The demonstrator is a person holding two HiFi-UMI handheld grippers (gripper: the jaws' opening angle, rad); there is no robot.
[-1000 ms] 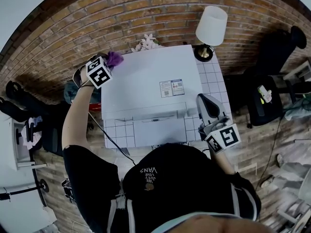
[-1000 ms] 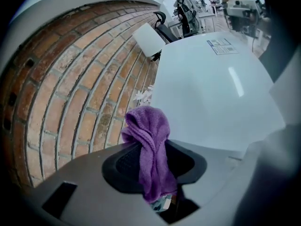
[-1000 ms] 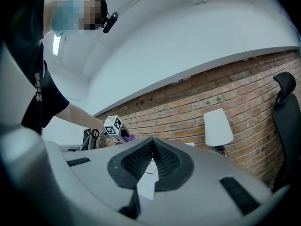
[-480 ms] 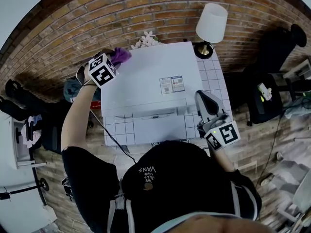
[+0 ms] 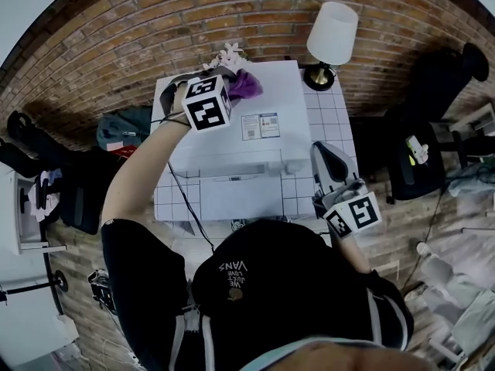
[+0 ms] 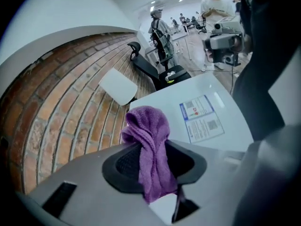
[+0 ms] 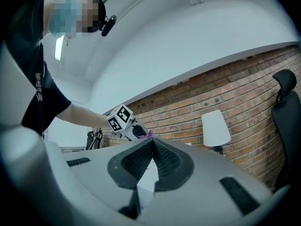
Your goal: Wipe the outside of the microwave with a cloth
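At the back left corner of the microwave [image 5: 288, 91] top: left gripper [image 5: 229, 79], jaws clamped on a bunched purple cloth [image 5: 245, 85]. The cloth's free end pokes past the jaws over the white top panel; contact with the panel can't be told. A printed label [image 5: 259, 126] sits on the top, nearer the front. The microwave stands on a white tiled desk [image 5: 330, 120] against a brick wall, with a lamp [image 5: 331, 35] at the desk's back right corner. Right gripper [image 5: 325, 158] is at the desk's right edge, beside the microwave's front right corner, jaws together, nothing between them.
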